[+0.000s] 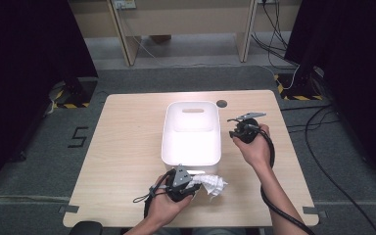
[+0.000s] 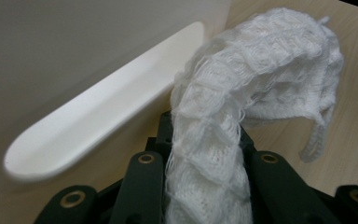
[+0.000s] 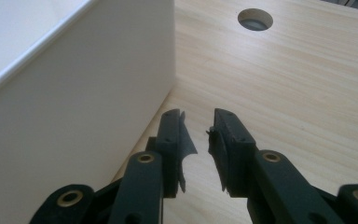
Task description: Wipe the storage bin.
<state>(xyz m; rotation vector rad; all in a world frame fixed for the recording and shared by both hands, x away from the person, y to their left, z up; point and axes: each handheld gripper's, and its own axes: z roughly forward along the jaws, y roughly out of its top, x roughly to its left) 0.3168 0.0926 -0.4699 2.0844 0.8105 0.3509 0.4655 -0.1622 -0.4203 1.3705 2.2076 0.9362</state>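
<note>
forearms come in over the near edge of the wooden table (image 1: 122, 142), one tool in each hand. nearest, the left gripper (image 1: 182, 188) sits low by the front edge, its jaws closed on a white knitted cloth (image 1: 211, 185); in the left gripper view the cloth (image 2: 242, 107) rises from between the black jaws, arches over and droops toward the tabletop, a loose strand hanging at its far side. the bunched end of the cloth lies on the wood just in front of the white bin (image 1: 191, 132), close under its near wall, whose curved handle lip (image 2: 98, 112) shows right beside the cloth.

farther back, the right gripper (image 1: 242, 131) is held just beside the bin's right wall, about halfway along it. in the right gripper view its jaws stand parted with nothing between them, tips above bare wood next to the bin wall (image 3: 74, 102).

beyond that, a round cable hole (image 1: 222, 104) sits near the table's far edge, past the bin's far right corner.
</note>
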